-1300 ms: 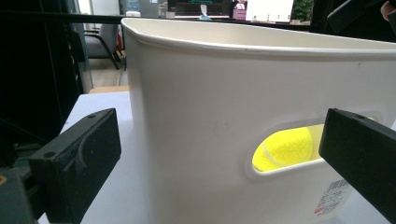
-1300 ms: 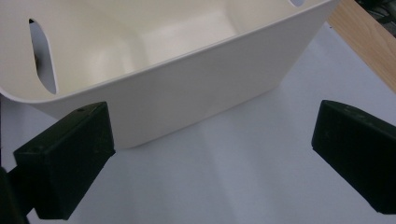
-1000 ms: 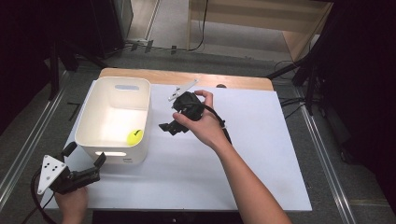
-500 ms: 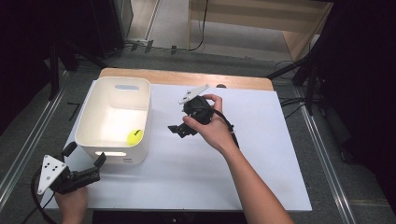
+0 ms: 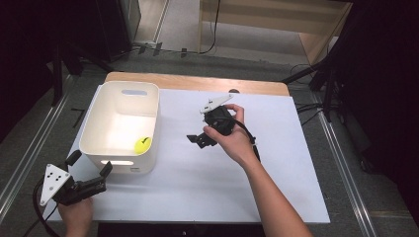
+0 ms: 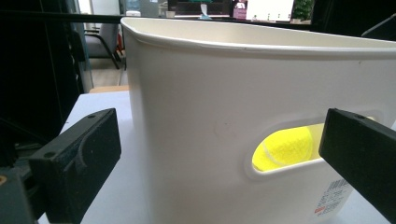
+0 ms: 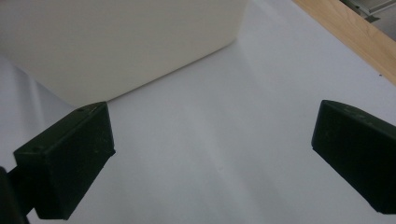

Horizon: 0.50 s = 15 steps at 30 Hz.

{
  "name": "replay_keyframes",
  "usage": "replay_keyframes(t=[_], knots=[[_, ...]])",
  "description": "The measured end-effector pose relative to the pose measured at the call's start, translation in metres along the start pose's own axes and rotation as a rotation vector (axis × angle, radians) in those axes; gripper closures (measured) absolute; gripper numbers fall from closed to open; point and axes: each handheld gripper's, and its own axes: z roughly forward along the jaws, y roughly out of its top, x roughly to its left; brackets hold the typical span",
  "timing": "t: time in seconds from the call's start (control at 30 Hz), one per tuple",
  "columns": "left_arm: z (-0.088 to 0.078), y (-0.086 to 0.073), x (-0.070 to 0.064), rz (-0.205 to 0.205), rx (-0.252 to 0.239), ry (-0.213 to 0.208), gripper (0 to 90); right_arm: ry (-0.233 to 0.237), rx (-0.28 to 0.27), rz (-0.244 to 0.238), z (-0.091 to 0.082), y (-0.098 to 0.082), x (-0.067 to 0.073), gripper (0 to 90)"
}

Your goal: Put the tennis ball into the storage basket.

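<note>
A white bin stands at the left of the white table top, with a yellow tennis ball in its near right corner. My left gripper rests at the bin's near left corner, open, its jaws aimed at the bin wall. Through the handle slot the tennis ball shows. My right gripper hovers over the middle of the table, right of the bin, held in a hand. That right gripper is open with only bare table between its jaws; the bin lies ahead of it.
A wooden strip runs along the table's far edge, and it shows again as the wooden strip. Metal rails and cables lie on the floor at both sides. White surface stretches right of and in front of the right hand.
The right hand has carried its gripper to the right, away from the bin, and turned it slightly. The left gripper has stayed in place.
</note>
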Motion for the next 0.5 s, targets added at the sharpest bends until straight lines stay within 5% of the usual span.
replay_keyframes(t=[0.5], knots=[[0.000, 0.000, 0.000, 0.003, 0.001, 0.000, 0.0, -0.019, -0.009, 0.035, -0.003, -0.025, -0.007, 0.0]])
